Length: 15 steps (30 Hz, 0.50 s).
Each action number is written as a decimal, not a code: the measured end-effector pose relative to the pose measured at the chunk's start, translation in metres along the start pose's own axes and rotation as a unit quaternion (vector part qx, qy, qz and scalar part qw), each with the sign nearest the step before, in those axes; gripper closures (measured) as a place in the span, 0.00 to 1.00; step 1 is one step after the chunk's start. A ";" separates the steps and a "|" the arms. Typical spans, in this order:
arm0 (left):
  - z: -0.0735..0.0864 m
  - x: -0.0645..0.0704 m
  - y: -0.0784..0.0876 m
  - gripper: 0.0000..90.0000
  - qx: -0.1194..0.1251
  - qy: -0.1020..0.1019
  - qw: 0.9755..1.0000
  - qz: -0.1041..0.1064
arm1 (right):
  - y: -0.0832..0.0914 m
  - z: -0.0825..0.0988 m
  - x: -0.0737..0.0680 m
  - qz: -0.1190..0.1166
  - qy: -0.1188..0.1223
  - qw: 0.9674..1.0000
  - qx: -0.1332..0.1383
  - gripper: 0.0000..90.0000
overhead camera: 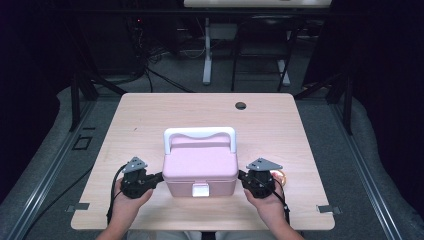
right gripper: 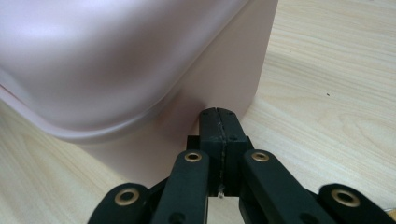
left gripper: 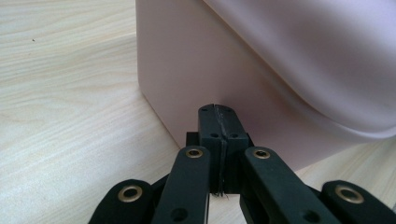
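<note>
Your left hand-held gripper (overhead camera: 159, 178) sits at nine o'clock of the pink box (overhead camera: 200, 167), its jaws pressed fully together with nothing between them, their tips right at the box's left wall low down, though you cannot tell whether they touch it. The box stands upright near the front middle of the surface (overhead camera: 150, 115), lid down, white handle (overhead camera: 199, 134) at twelve o'clock and white latch (overhead camera: 200, 190) at six. Your right hand-held gripper (overhead camera: 242, 176) mirrors this at three o'clock, jaws likewise closed and empty against the right wall.
</note>
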<state>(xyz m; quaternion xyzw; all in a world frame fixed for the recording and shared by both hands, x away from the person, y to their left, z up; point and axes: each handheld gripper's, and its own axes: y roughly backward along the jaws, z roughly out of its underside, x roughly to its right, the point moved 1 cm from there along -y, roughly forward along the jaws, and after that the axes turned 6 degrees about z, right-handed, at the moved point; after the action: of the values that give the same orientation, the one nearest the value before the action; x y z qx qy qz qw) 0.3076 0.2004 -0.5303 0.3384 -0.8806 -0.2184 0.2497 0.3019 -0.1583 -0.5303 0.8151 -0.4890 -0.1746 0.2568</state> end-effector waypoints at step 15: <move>0.006 0.007 0.005 1.00 0.000 0.004 1.000 0.007 | 0.011 0.008 -0.005 -0.003 0.006 1.000 -0.003 1.00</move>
<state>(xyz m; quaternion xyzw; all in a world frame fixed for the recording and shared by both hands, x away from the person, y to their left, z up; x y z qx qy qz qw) 0.2972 0.2004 -0.5305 0.3336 -0.8818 -0.2152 0.2547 0.2874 -0.1601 -0.5296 0.8166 -0.4848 -0.1721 0.2616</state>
